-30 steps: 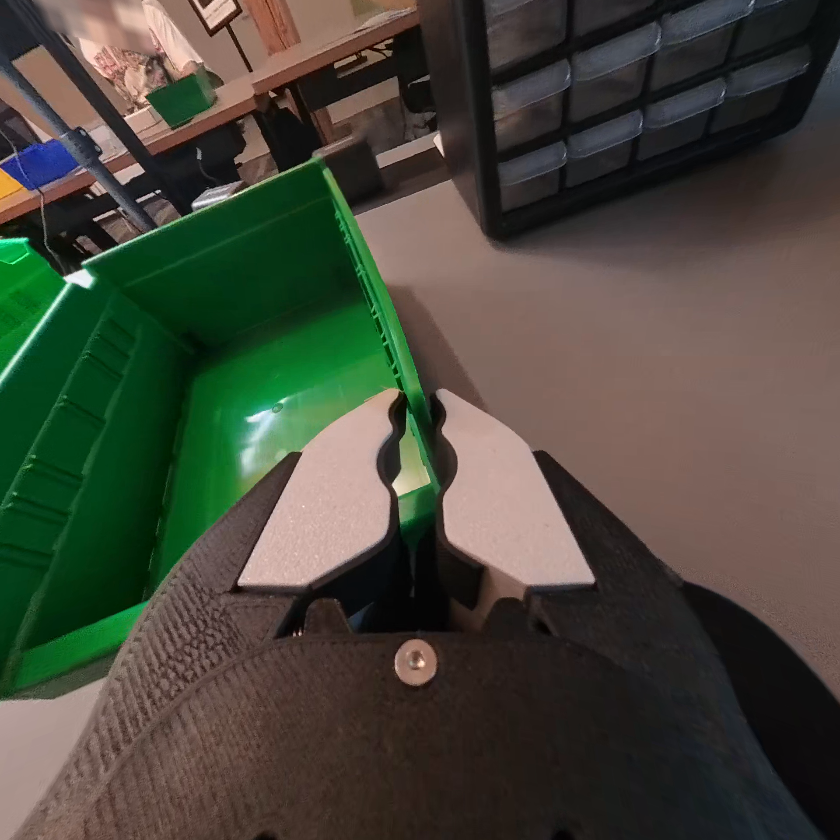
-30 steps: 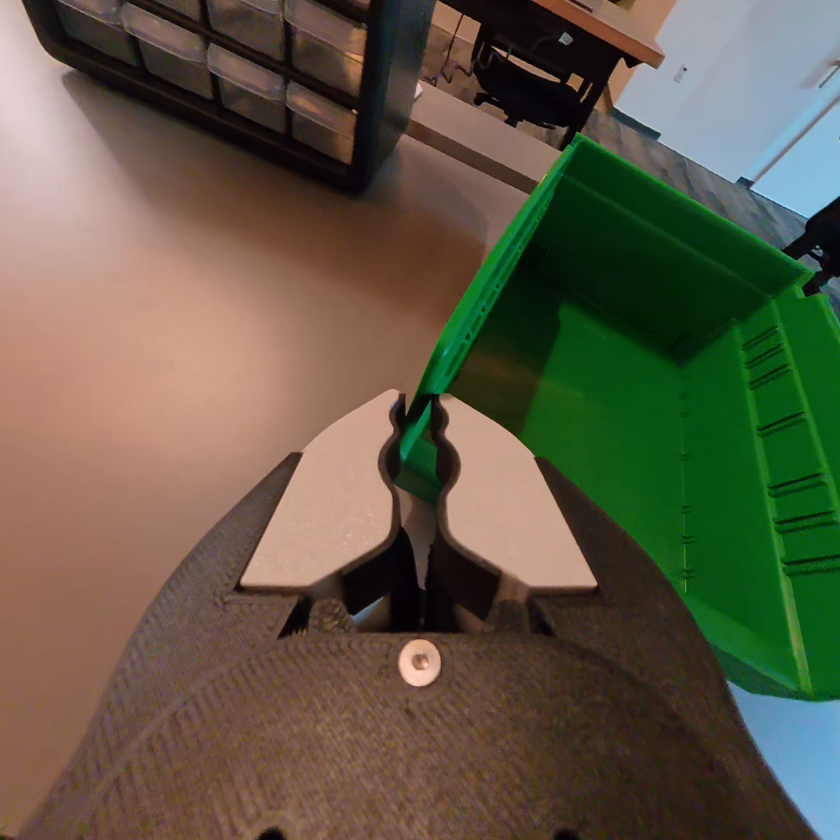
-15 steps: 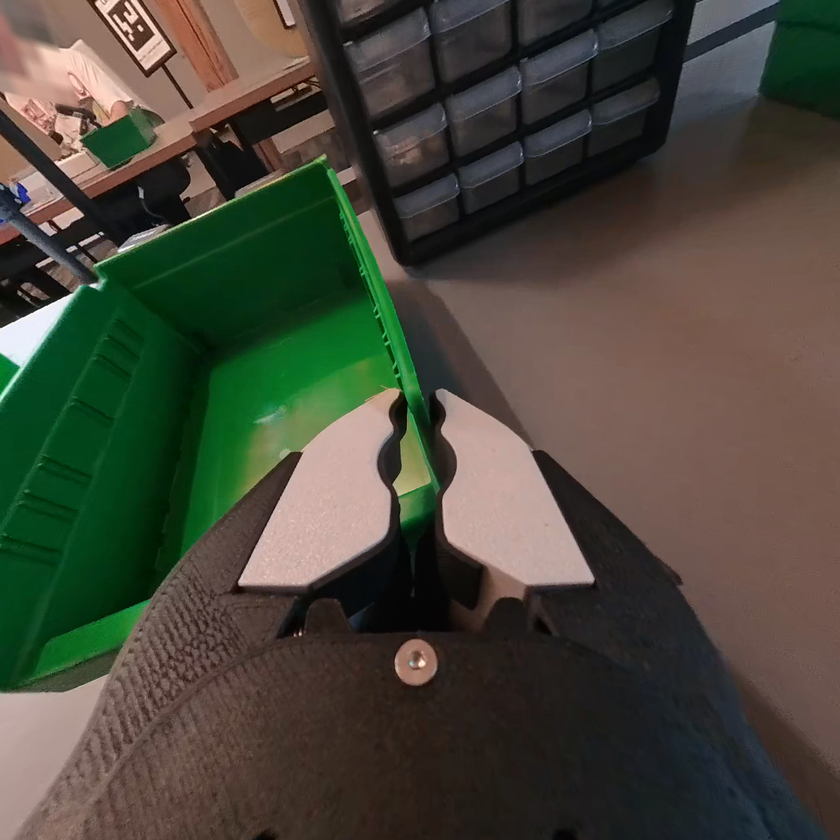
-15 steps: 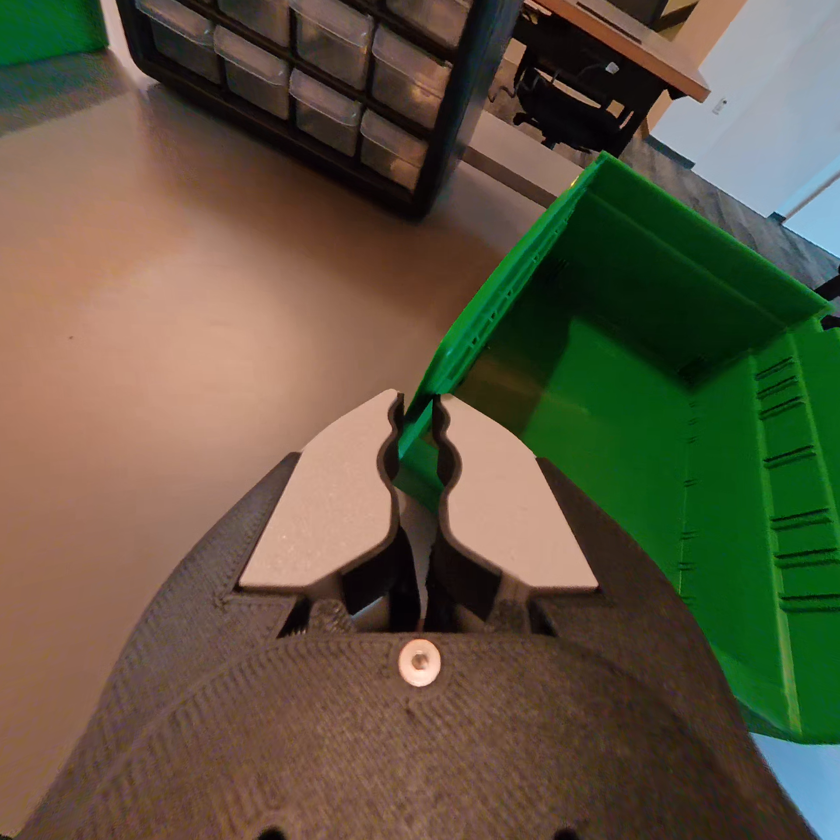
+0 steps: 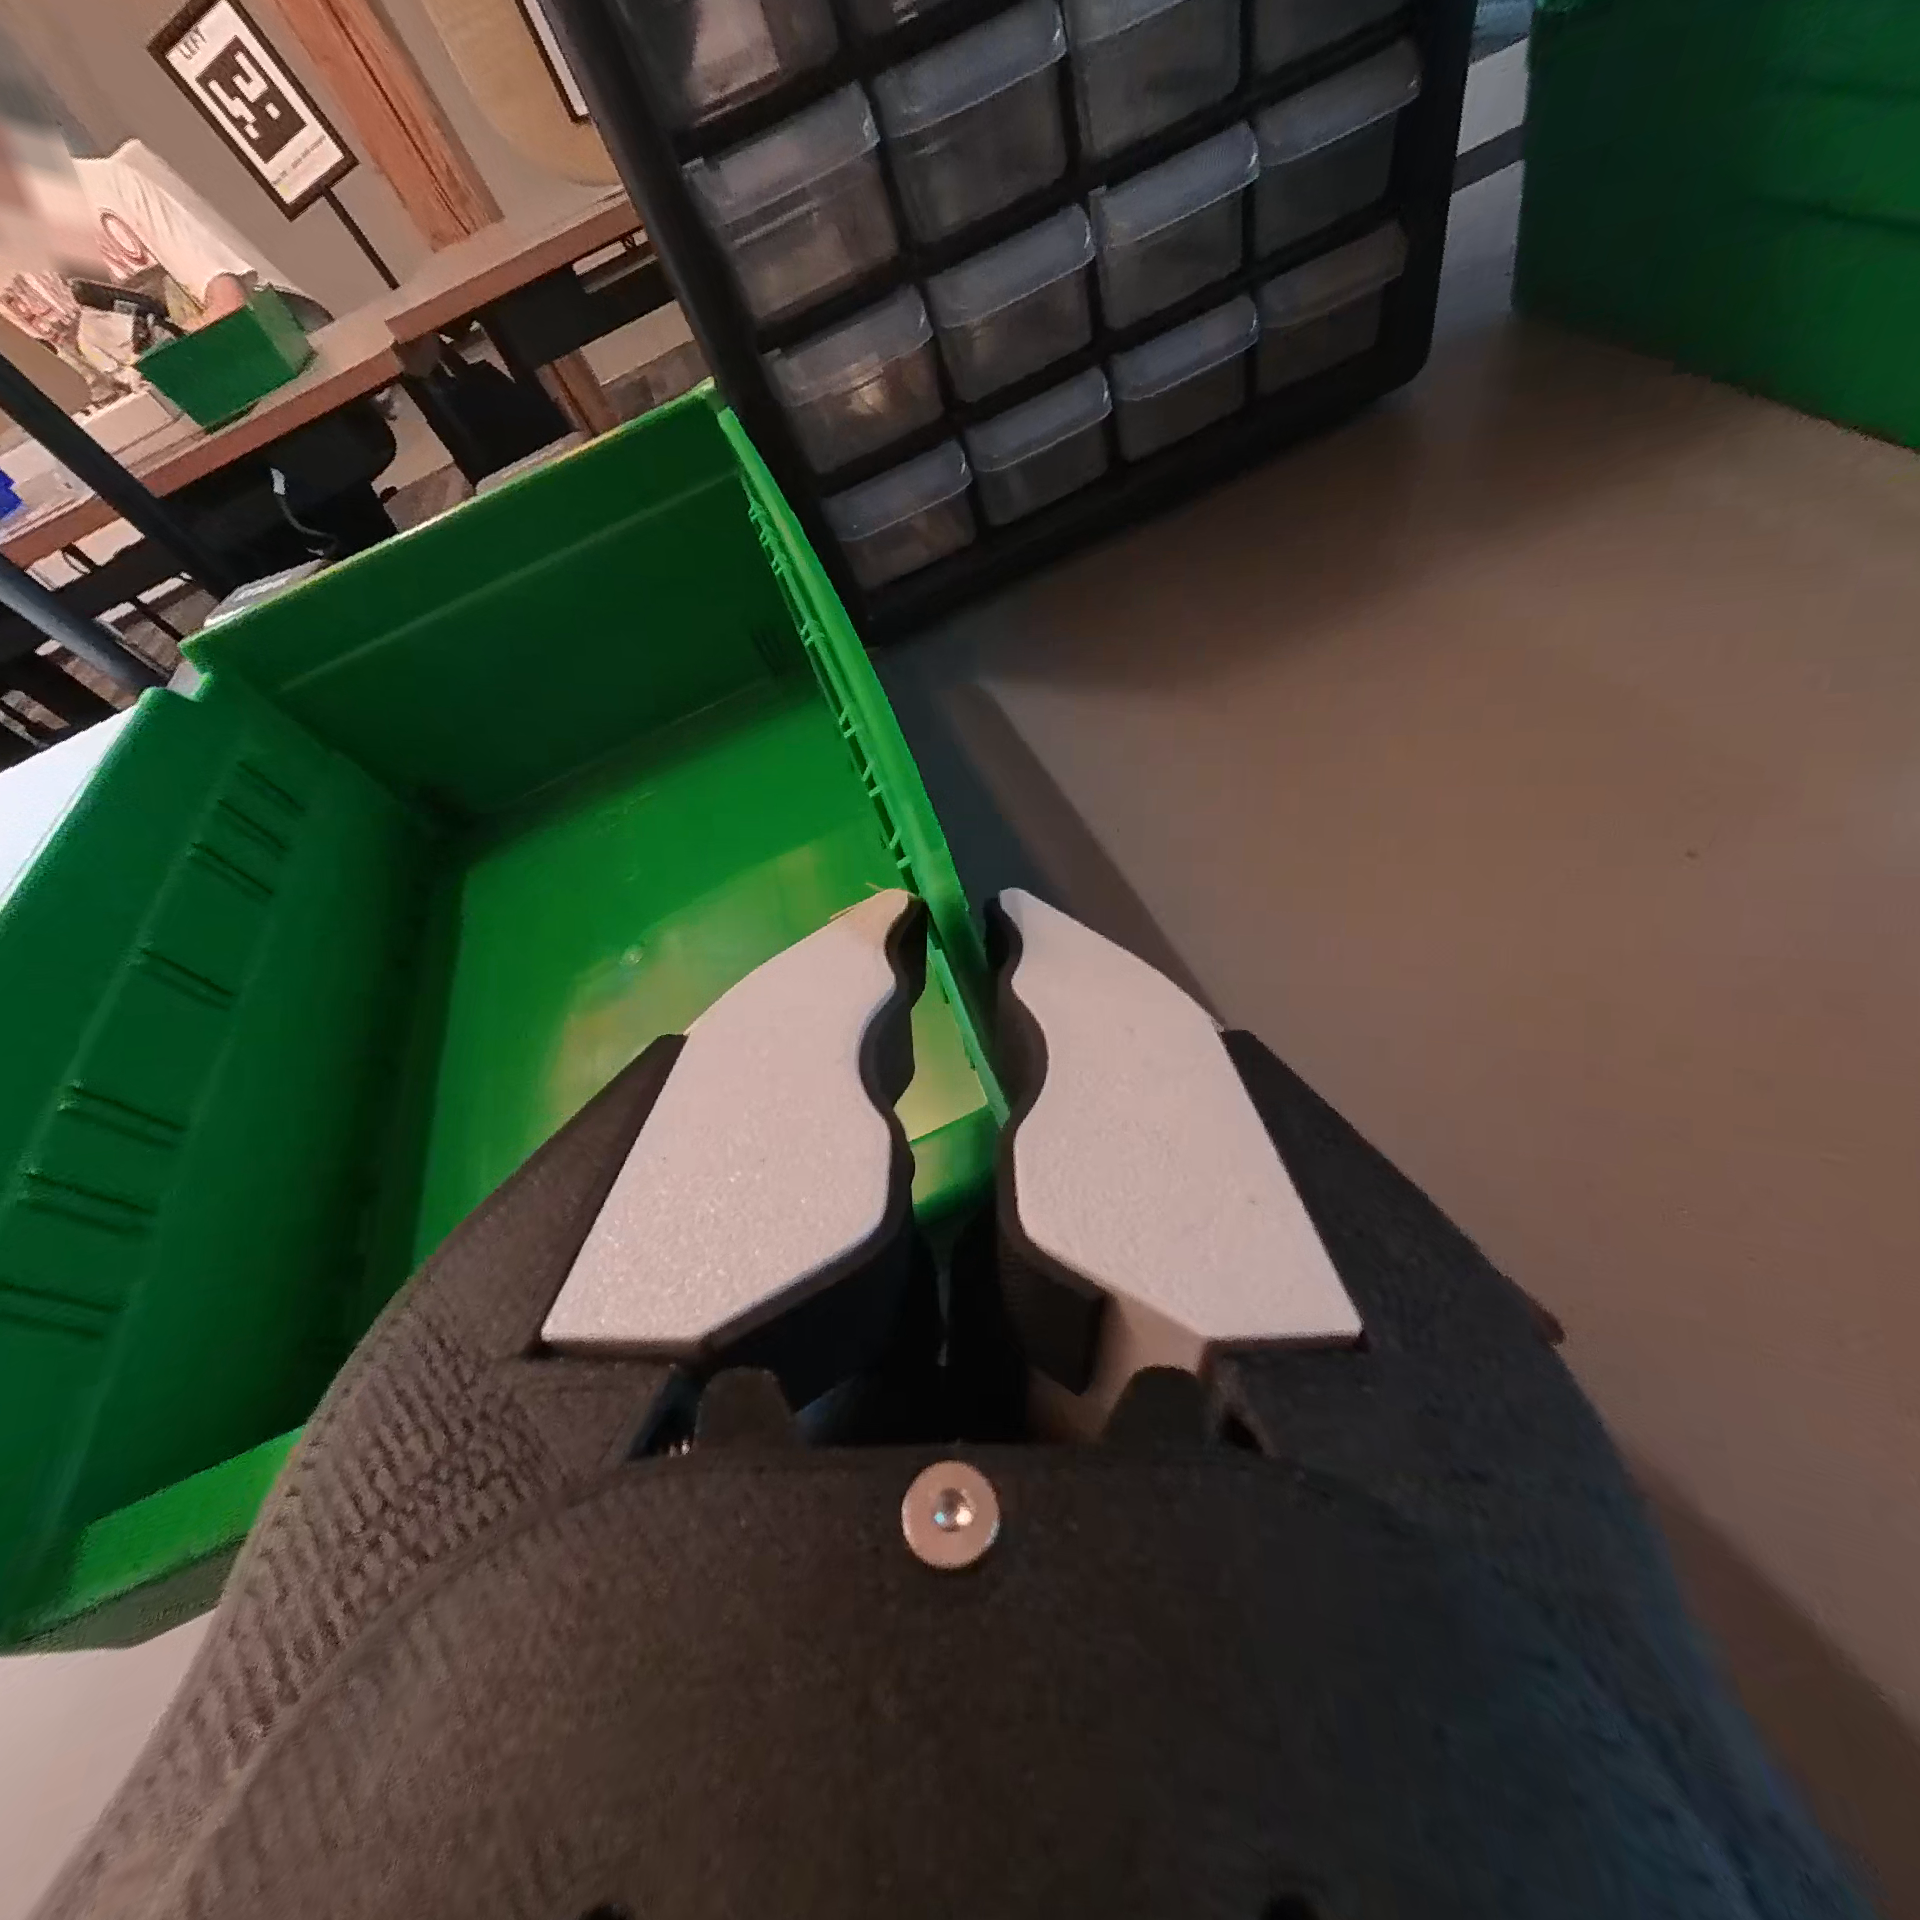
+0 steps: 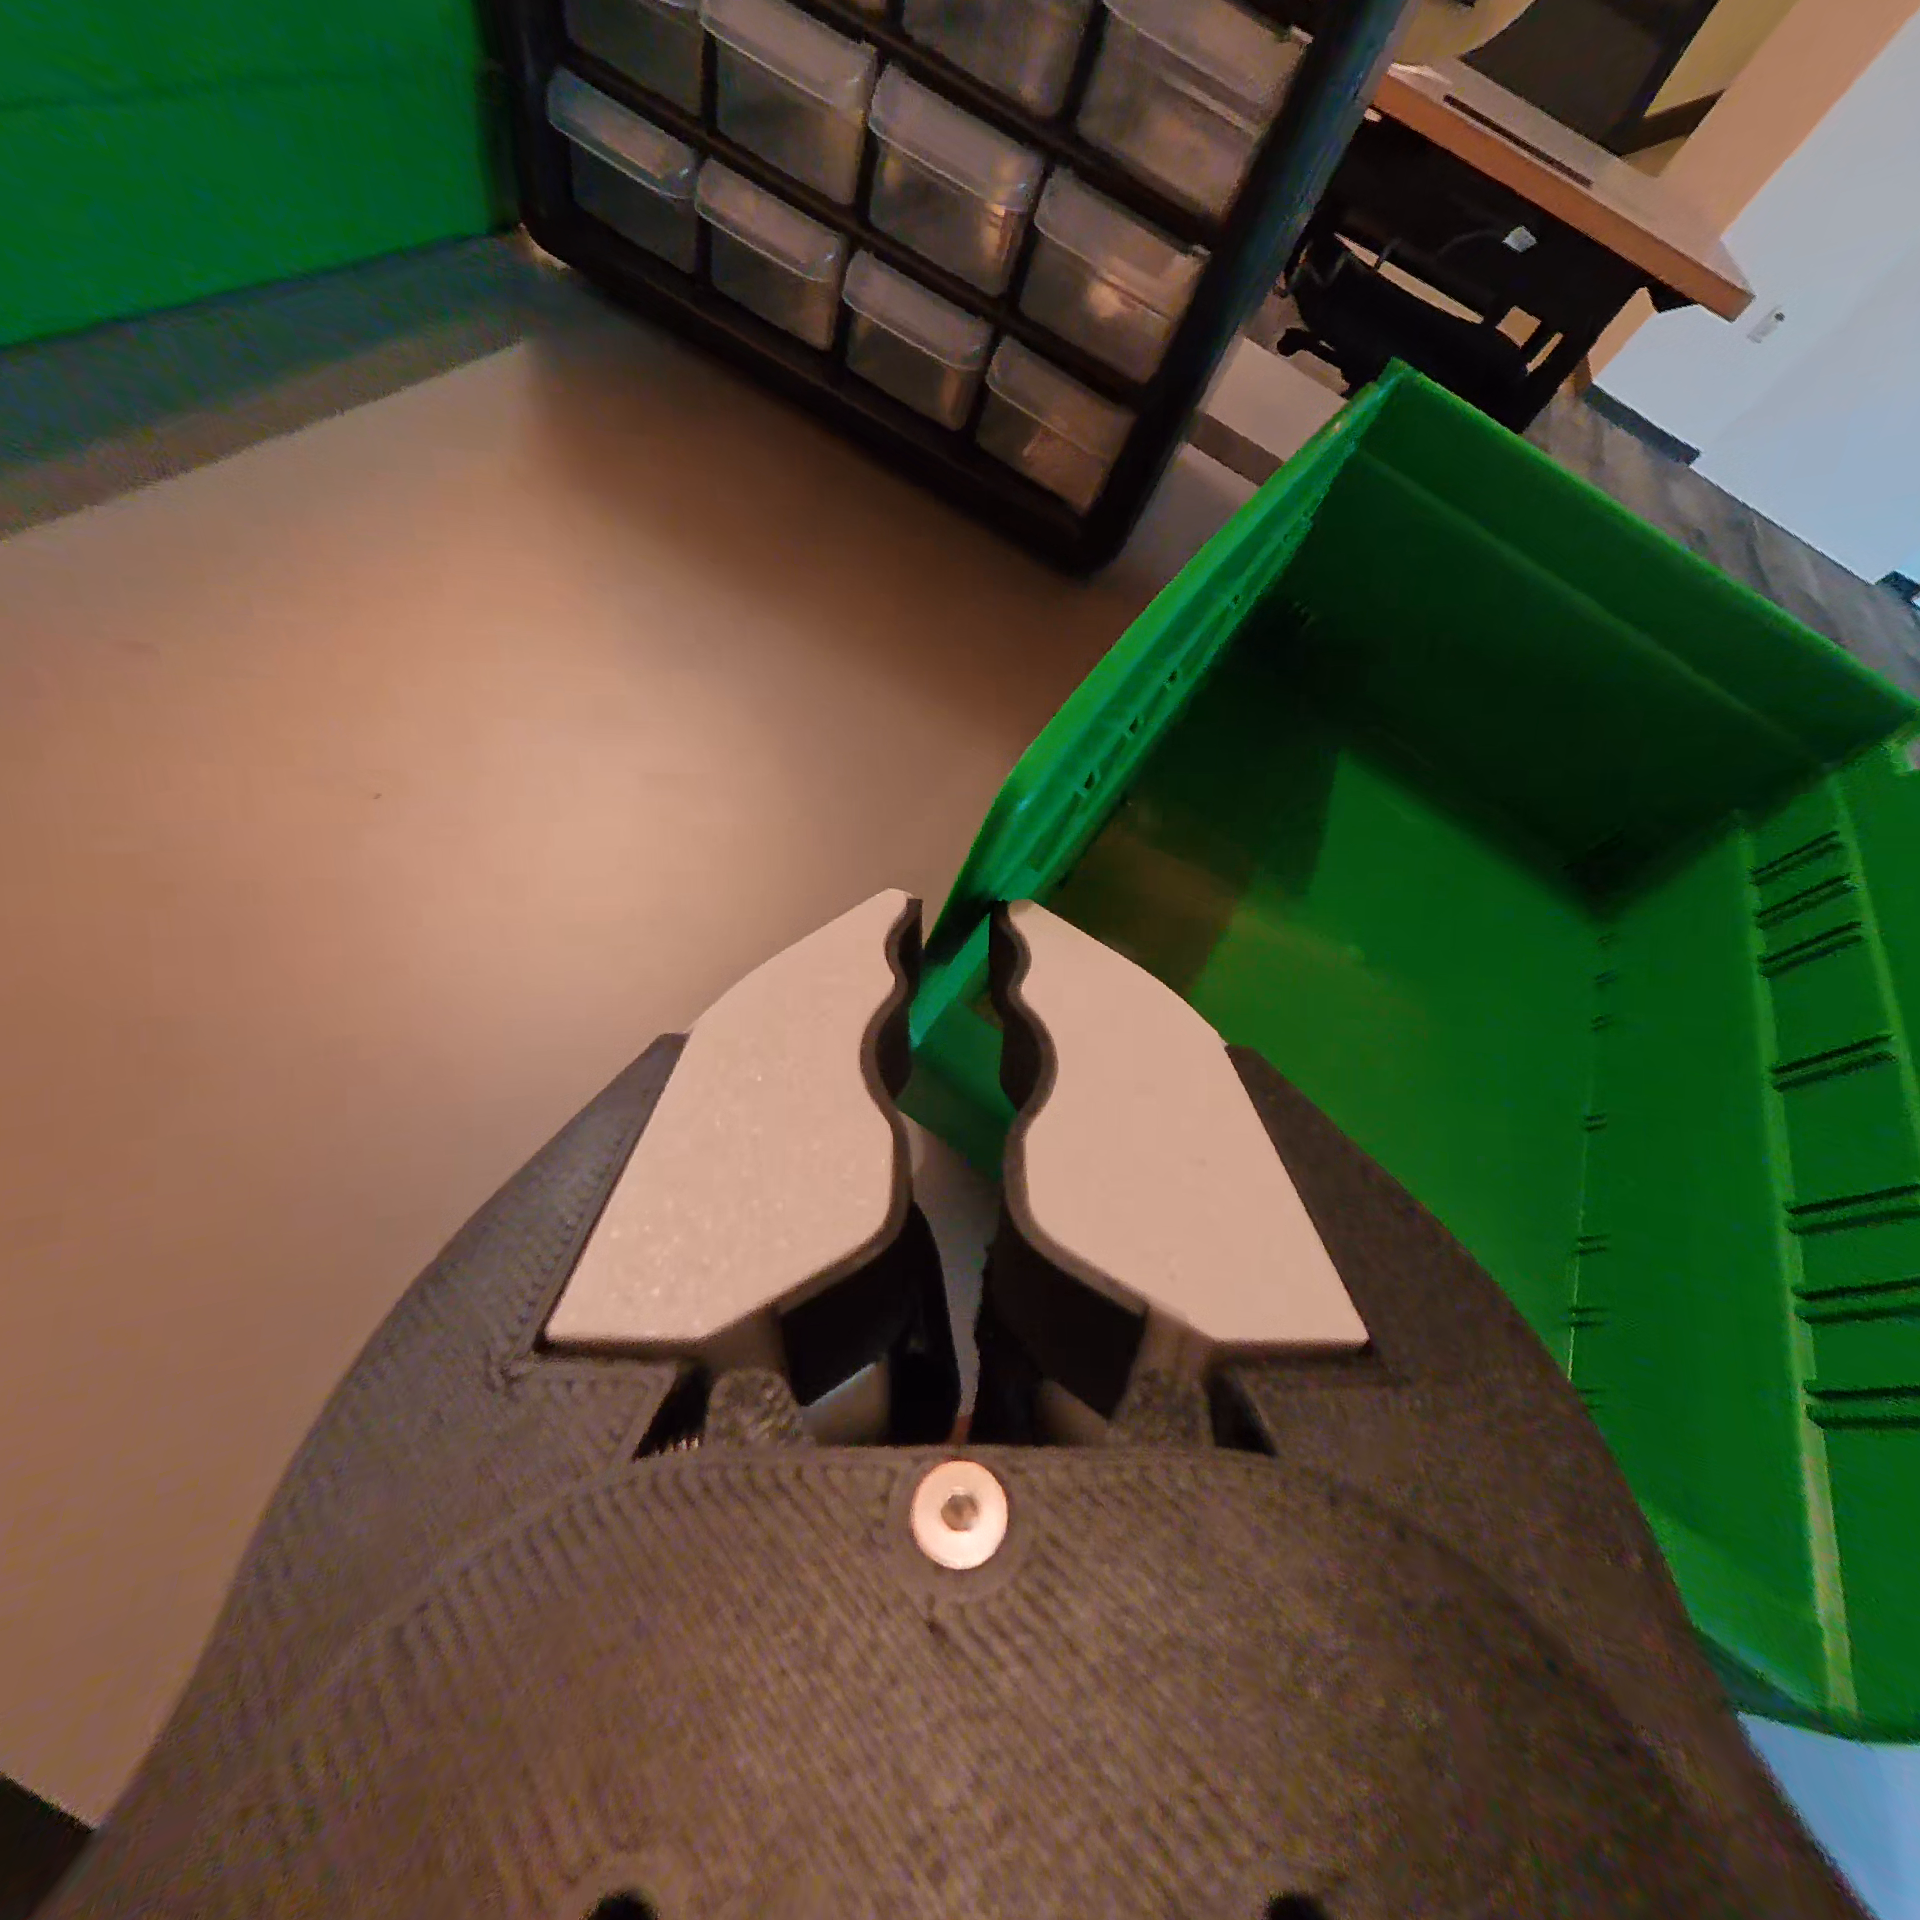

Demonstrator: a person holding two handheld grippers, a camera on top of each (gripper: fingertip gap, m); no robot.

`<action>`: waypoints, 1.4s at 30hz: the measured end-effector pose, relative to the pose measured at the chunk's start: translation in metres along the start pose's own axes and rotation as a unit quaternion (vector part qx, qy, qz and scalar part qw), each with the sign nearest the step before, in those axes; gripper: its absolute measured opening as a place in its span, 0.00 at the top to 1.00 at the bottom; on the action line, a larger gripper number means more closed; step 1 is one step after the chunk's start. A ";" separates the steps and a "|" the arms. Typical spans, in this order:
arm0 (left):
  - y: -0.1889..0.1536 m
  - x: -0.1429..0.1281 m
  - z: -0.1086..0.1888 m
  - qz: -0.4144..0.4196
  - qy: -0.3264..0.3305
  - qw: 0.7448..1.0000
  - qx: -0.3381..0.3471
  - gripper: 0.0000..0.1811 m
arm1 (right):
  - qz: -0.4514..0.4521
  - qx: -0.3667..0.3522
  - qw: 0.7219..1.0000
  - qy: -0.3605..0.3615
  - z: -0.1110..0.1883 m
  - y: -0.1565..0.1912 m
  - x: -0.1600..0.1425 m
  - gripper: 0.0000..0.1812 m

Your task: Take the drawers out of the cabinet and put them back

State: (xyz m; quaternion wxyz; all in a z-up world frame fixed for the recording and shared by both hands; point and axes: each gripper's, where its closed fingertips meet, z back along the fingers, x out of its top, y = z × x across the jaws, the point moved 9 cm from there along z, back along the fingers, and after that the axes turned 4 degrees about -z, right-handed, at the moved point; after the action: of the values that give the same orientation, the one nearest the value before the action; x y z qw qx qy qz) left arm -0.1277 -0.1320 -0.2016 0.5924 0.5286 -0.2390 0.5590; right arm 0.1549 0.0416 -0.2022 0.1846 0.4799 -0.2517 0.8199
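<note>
Ahead of both, the black cabinet [image 5: 1039, 260] keeps its clear drawers [image 6: 914, 343] in, while each hand-held gripper, left [image 5: 956, 925] and right [image 6: 956, 925], pinches a green bin's [image 5: 520, 644] thin wall, which could slip or tip onto the smooth beige table [image 6: 468, 779]; desks stand beyond.

Soft indoor light; glare on the green bin's floor [image 5: 665, 966] beyond the tongs [image 5: 956, 914]; wide-angle bending, blurred edges.
</note>
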 end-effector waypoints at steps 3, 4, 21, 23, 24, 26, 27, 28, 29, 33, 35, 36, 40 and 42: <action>-0.001 0.000 0.000 -0.003 -0.002 1.000 0.000 0.94 | 0.005 0.009 1.000 -0.002 0.000 0.003 0.001 0.93; -0.001 0.000 0.000 -0.001 -0.003 1.000 0.000 0.94 | 0.006 0.012 1.000 -0.002 0.000 0.004 0.001 0.93; -0.002 0.004 -0.004 0.012 -0.003 1.000 -0.004 0.93 | 0.012 0.039 0.999 -0.011 0.008 0.006 -0.003 0.93; 0.001 0.008 0.000 0.034 -0.017 0.999 -0.012 0.89 | 0.012 0.045 0.999 -0.008 0.009 0.008 -0.003 0.90; 0.004 0.013 0.004 0.043 -0.029 0.999 -0.018 0.86 | 0.006 0.055 0.998 -0.006 0.010 0.009 -0.003 0.86; 0.016 0.027 0.013 0.056 -0.065 0.996 -0.020 0.83 | -0.020 0.073 0.997 -0.016 0.015 0.010 -0.001 0.81; 0.026 0.037 0.016 0.063 -0.087 0.994 -0.019 0.82 | -0.034 0.079 0.996 -0.027 0.017 0.009 0.001 0.79; 0.036 0.048 0.019 0.067 -0.109 0.992 -0.019 0.80 | -0.047 0.083 0.995 -0.040 0.020 0.007 0.003 0.77; 0.048 0.061 0.019 0.068 -0.128 0.989 -0.019 0.80 | -0.059 0.082 0.994 -0.051 0.023 0.005 0.005 0.76; 0.092 0.111 -0.014 0.044 -0.169 0.984 -0.040 0.78 | -0.085 0.070 0.990 -0.087 0.032 -0.006 0.009 0.75; 0.106 0.126 -0.053 0.014 -0.141 0.988 -0.053 0.76 | -0.093 0.066 0.990 -0.087 0.033 -0.008 0.009 0.75; 0.112 0.130 -0.076 -0.007 -0.120 0.992 -0.048 0.75 | -0.096 0.065 0.990 -0.082 0.032 -0.007 0.008 0.75; 0.125 0.131 -0.156 -0.057 -0.061 0.996 -0.033 0.75 | -0.098 0.041 0.992 -0.065 0.025 -0.002 0.004 0.75; 0.121 0.133 -0.175 -0.054 -0.065 0.994 -0.072 0.78 | -0.092 0.029 0.994 -0.056 0.023 0.001 0.002 0.75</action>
State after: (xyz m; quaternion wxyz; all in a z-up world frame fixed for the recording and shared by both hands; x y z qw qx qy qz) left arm -0.2580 0.0569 -0.0993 0.6414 0.5318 -0.2883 0.4719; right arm 0.1696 0.0275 -0.1910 0.2305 0.5511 -0.1927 0.7784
